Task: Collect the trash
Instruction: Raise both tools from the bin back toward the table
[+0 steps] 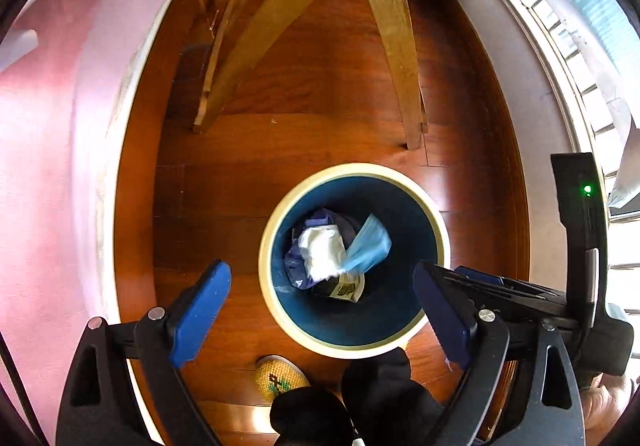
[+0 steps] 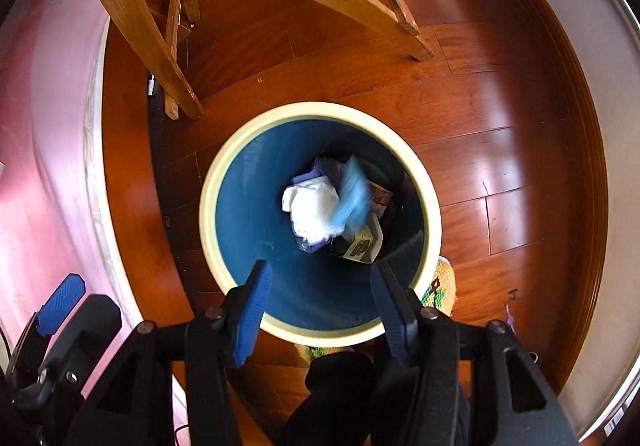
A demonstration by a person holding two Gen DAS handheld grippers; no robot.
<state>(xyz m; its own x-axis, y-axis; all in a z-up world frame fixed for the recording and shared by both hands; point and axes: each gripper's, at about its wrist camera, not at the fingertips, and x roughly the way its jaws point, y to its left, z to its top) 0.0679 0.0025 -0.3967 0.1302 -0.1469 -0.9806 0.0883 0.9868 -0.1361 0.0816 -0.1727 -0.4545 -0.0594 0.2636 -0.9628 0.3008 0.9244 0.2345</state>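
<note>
Now both grippers over the bin (image 2: 320,114), left gripper (image 1: 322,304) wide and empty, right gripper (image 2: 322,304) part-open and empty, blue mask (image 2: 352,194) blurred below the fingertips, atop white wad (image 2: 310,208).

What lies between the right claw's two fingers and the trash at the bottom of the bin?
Nothing: in the right wrist view the right claw stands open above the bin, with only bare blue wall before the trash.

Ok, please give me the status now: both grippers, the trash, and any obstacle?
Left gripper open, empty. Right gripper open, empty. Blue mask, white wad inside bin. Chair legs beyond bin, clear of grippers.
</note>
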